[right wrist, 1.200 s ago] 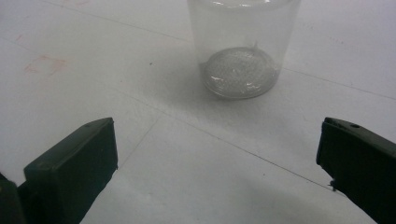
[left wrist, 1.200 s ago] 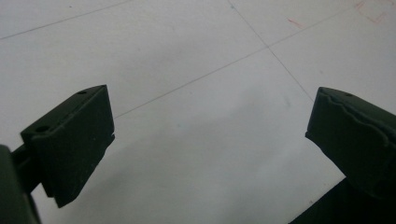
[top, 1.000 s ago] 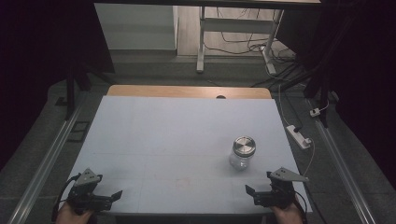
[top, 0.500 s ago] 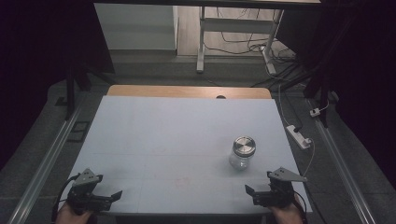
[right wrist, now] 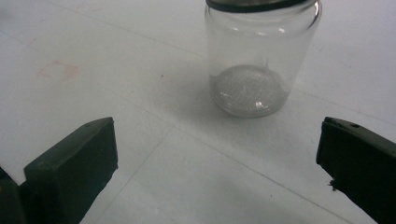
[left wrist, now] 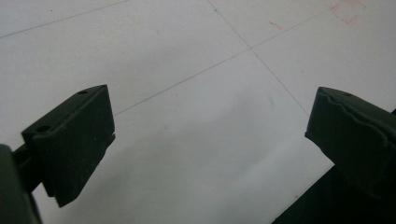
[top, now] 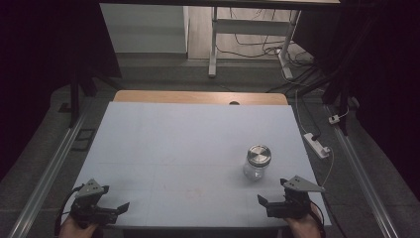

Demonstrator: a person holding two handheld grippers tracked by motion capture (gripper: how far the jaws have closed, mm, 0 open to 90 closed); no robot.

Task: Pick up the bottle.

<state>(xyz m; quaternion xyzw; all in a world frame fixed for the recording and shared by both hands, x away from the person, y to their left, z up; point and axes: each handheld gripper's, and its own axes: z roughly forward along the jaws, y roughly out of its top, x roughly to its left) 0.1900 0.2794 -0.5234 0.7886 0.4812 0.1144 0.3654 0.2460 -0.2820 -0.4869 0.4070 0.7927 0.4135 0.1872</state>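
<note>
A clear glass jar [top: 257,162] with a metal screw lid stands upright on the white table [top: 188,148], right of centre. In the right gripper view the jar [right wrist: 261,56] stands a short way ahead of the jaws, empty. My right gripper [top: 265,204] rests at the table's front right edge, open, nothing between its jaws [right wrist: 219,172]. At the front left corner my left gripper [top: 121,208] is open too, over bare table [left wrist: 210,140].
A wooden strip [top: 198,97] runs along the table's far edge. A white power strip [top: 317,145] with its cable lies off the right side. Metal rails [top: 44,178] flank the table. A desk frame [top: 247,39] and cables stand beyond.
</note>
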